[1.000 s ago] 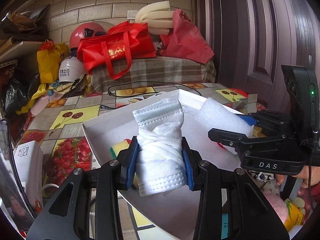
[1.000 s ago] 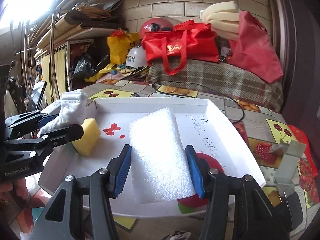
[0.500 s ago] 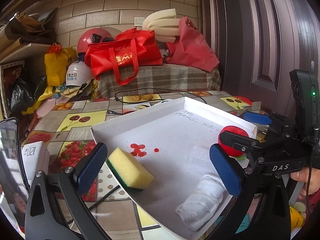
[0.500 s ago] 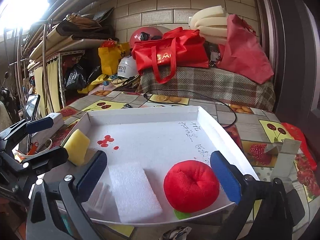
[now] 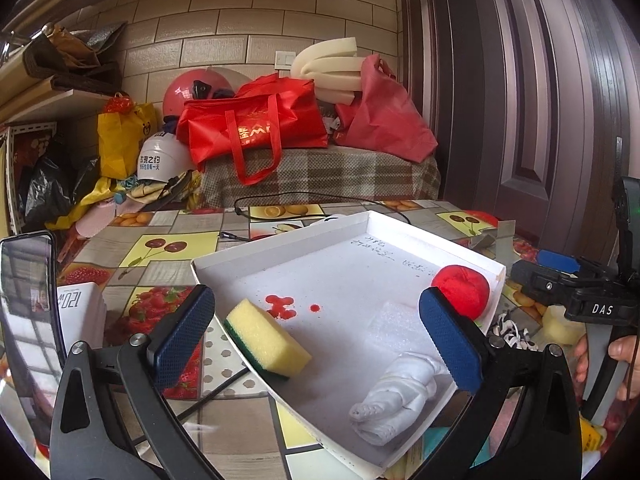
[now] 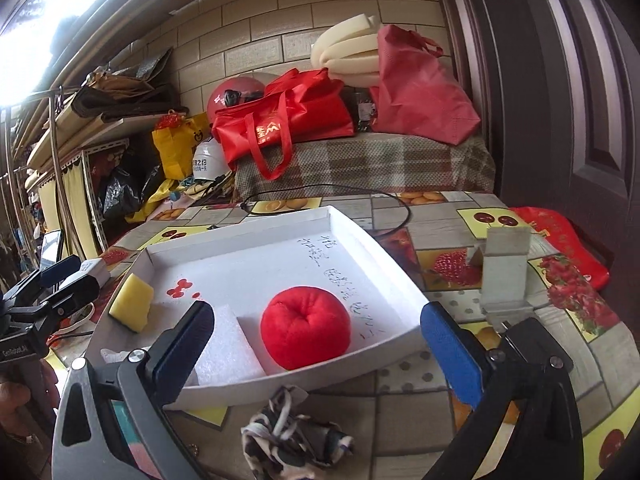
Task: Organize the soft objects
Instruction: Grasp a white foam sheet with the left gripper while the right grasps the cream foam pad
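Observation:
A white tray (image 5: 280,242) on the fruit-print tablecloth holds a yellow sponge (image 5: 268,338), a rolled white cloth (image 5: 394,398), a white foam block (image 5: 400,322) and a red soft ball (image 5: 464,288). My left gripper (image 5: 316,296) stands open above the tray's near corner, with nothing between its pads. The right gripper (image 5: 542,270) shows at the tray's right side. In the right wrist view the right gripper (image 6: 316,312) is open and empty, with the red ball (image 6: 306,326) and foam block (image 6: 226,348) lying beyond it. A black-and-white patterned cloth (image 6: 292,440) lies in front of the tray.
A phone (image 5: 28,304) and a white box (image 5: 80,312) stand left of the tray. A white bracket (image 6: 506,272) and a red bag (image 6: 560,236) sit to the right. A black cable (image 5: 280,200) runs behind. Red bags (image 5: 256,128) rest on a plaid-covered bench.
Both grippers have opened. The left let go of the rolled cloth and the right let go of the foam block; both now lie in the tray. The right gripper drew back and rightward.

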`<action>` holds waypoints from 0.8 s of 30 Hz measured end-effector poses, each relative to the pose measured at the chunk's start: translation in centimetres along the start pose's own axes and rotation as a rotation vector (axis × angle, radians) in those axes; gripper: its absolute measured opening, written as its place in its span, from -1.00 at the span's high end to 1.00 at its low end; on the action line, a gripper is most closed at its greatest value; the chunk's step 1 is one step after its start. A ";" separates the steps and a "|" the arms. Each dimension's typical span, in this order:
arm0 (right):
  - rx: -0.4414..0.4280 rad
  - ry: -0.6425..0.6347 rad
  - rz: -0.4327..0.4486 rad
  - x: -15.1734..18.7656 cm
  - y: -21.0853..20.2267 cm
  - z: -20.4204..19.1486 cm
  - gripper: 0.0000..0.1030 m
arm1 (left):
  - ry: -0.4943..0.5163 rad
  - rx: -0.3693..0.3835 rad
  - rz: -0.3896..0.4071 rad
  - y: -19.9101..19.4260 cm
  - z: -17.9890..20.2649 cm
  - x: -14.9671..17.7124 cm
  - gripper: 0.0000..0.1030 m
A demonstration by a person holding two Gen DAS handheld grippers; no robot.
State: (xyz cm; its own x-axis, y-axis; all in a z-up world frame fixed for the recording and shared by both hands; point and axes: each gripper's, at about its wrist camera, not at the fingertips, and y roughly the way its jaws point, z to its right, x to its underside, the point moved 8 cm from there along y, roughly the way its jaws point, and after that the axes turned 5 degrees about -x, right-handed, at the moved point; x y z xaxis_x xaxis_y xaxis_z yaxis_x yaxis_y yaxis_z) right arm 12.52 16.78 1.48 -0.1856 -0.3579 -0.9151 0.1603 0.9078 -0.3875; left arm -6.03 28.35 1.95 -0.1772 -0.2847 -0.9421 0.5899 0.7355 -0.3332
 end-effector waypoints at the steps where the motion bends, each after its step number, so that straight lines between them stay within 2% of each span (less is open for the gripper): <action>1: 0.010 0.016 0.008 0.2 -0.7 0.6 -1.00 | -0.001 0.016 -0.002 -0.3 0.1 0.1 -1.00; 4: 0.047 0.052 0.026 0.7 -2.8 2.5 -1.00 | 0.002 0.055 -0.005 -1.4 0.4 0.4 -1.00; 6: 0.070 0.075 0.031 1.1 -4.2 3.7 -1.00 | 0.001 0.045 0.016 -2.5 0.3 0.5 -1.00; 11: 0.149 0.180 -0.027 2.9 -6.4 7.4 -1.00 | 0.027 0.097 0.022 -5.1 1.0 1.3 -1.00; 16: 0.148 0.275 -0.098 4.9 -7.4 9.7 -1.00 | 0.098 0.235 0.006 -8.3 2.9 2.7 -0.99; 20: 0.155 0.226 -0.182 5.7 -6.5 8.8 -1.00 | 0.218 0.359 -0.021 -11.0 5.4 4.2 -0.99; 22: 0.184 0.185 -0.268 6.6 -5.1 8.4 -1.00 | 0.291 0.431 -0.038 -12.2 7.1 5.1 -0.99; 24: 0.209 0.157 -0.347 7.4 -3.7 8.3 -1.00 | 0.376 0.464 -0.050 -13.1 8.7 6.0 -0.99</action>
State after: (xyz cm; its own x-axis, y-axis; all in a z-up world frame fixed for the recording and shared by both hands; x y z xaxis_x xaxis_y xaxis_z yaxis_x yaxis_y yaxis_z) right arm 18.62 8.96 -4.80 -0.4060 -0.5817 -0.7048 0.2524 0.6699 -0.6982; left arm -7.95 11.69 1.02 -0.4303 -0.0129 -0.9026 0.8411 0.3573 -0.4061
